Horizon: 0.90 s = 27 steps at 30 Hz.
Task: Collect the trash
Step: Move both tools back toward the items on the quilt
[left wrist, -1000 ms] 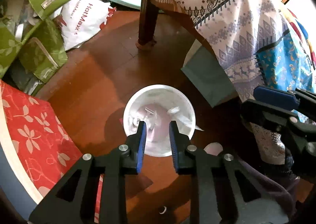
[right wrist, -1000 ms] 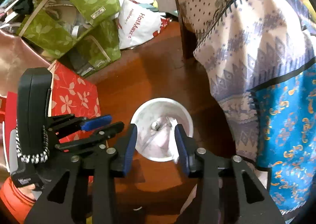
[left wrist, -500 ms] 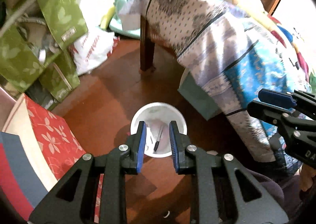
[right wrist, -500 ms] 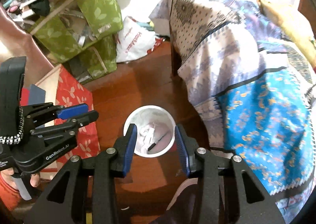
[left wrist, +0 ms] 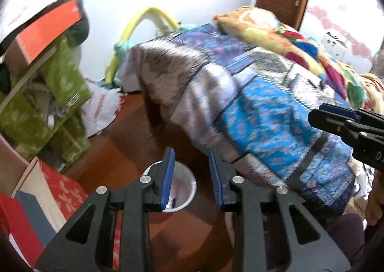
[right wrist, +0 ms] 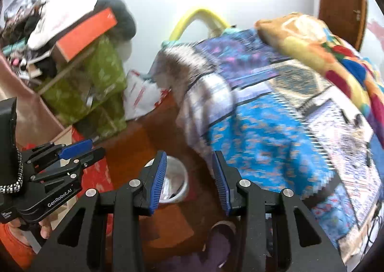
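The left gripper [left wrist: 192, 174] hangs above the wooden floor [left wrist: 124, 152] with its blue pads [left wrist: 168, 176] a modest gap apart and nothing between them; its jaws have just been opening. Directly below and slightly to the left of its tips stands the white trash bin [left wrist: 184, 188], round and open-topped, with pale scraps and a dark stick-like item inside (too small to tell what it is). The right gripper [right wrist: 189, 179] is parted a little wider, also empty, and the same bin [right wrist: 177, 178] sits just under its left finger [right wrist: 157, 180].

To the right of both grippers a bed draped in a blue and white patterned cloth [left wrist: 261, 113] fills the view, blurred. Ahead and to the left are stacked green leaf-print storage boxes [left wrist: 60, 80], with a white plastic bag [left wrist: 103, 106] on the floor beside them. A red floral panel [left wrist: 64, 190] lies at lower left of the left gripper. Each gripper shows at the edge of the other's view.
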### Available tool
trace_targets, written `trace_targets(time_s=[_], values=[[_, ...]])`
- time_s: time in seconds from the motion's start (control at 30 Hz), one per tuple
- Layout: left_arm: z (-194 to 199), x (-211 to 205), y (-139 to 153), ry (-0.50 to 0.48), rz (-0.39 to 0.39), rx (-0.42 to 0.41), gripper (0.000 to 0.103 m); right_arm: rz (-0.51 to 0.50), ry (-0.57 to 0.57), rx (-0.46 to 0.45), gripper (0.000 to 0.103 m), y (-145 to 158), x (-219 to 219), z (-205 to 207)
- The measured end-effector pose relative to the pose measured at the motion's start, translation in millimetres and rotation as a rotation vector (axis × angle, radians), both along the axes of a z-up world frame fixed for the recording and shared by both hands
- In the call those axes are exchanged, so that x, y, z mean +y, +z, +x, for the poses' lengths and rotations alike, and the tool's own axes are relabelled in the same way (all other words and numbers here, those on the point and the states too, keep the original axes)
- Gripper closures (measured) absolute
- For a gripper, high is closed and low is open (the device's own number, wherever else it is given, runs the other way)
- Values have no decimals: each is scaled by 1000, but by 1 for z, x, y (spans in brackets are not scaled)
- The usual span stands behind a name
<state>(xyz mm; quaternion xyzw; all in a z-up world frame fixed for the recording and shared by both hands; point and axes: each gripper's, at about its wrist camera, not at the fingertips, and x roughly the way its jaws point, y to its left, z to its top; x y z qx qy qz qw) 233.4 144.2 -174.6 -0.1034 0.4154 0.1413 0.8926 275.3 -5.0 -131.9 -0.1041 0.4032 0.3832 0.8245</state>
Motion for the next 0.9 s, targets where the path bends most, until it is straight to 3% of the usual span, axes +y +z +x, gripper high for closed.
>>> trace_targets(time_s=[0.47, 0.67, 0.9], values=[[83, -120, 29, -231, -39, -60, 72, 31, -306, -83, 67, 30, -147, 42], [126, -168, 27, -328, -53, -47, 65, 14, -423, -75, 67, 21, -202, 68], [178, -215, 2, -409, -69, -6, 61, -18, -515, -52, 67, -4, -253, 101]])
